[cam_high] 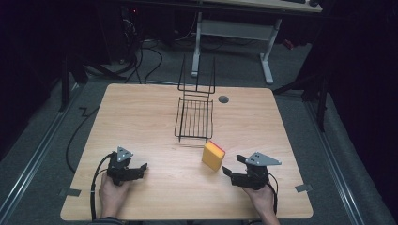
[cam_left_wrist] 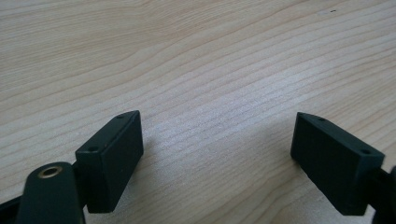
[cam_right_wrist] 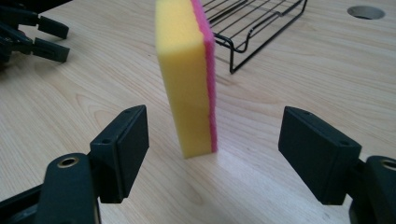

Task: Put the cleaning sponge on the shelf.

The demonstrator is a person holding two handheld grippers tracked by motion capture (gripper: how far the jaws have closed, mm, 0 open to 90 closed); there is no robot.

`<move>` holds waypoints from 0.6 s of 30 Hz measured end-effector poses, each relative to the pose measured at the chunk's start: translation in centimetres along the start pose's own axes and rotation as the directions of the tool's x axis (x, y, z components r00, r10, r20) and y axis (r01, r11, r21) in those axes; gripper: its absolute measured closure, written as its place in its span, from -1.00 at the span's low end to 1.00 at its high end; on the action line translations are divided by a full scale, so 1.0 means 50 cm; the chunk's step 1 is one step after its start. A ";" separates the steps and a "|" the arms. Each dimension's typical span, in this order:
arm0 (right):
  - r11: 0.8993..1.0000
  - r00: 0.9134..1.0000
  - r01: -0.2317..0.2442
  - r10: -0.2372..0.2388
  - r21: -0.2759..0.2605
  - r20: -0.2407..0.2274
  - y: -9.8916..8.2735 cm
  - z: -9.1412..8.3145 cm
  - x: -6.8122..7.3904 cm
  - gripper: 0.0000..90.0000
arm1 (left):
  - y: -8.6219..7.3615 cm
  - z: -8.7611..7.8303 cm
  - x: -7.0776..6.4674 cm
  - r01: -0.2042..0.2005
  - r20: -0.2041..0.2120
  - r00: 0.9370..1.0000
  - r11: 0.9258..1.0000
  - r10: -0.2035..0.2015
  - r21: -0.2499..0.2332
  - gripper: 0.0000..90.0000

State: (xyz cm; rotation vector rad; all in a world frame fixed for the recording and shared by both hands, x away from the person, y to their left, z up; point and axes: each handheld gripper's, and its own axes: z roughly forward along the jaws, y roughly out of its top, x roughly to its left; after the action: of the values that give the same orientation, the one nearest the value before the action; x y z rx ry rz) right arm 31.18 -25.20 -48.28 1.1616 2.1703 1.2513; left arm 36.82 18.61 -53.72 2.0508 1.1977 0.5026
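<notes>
We are lining up on the sponge (cam_right_wrist: 187, 79), a yellow block with a pink face, which is standing upright on edge on the table (cam_high: 141, 117). In the right gripper view it is sitting straight ahead of the right claw (cam_right_wrist: 212, 140), just beyond the jaw tips and roughly centred on the gap, touching neither pad. That claw is standing wide, with nothing between the jaws yet. From the high view, the right claw (cam_high: 233, 165) is pointing toward the sponge (cam_high: 213, 155) from close by.

The left claw (cam_left_wrist: 217, 154) is also standing wide and is holding nothing; it is hovering low over bare wood, well apart from the sponge, and in the high view the left claw (cam_high: 142, 168) is resting near the person's edge of the table.

Beyond the sponge, as seen from the right claw, the black wire rack (cam_right_wrist: 254, 25) is lying flat, near the sponge's pink side but not touching it.

We judge that the work is only beginning: 0 of its steps are finished, the sponge is not yet gripped, and approach, grasp, lift and placement, likely at the rack, are all remaining.
</notes>
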 end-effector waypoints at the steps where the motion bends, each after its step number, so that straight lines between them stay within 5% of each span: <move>1: 1.000 1.000 0.001 -0.001 0.002 -0.003 0.004 0.002 0.003 -0.45 | 0.000 0.000 0.000 0.000 0.000 1.000 1.000 0.000 0.000 -0.61; 18: 0.999 0.999 0.049 -0.049 0.008 -0.023 0.052 0.042 0.028 -0.42 | 0.000 0.000 0.000 0.001 0.000 1.000 1.000 -0.001 0.000 -0.61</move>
State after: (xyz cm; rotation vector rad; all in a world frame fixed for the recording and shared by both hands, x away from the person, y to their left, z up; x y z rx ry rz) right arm 32.96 -22.26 -47.10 1.0954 2.2090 1.2419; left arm 36.82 18.61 -53.72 2.0503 1.1981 0.5023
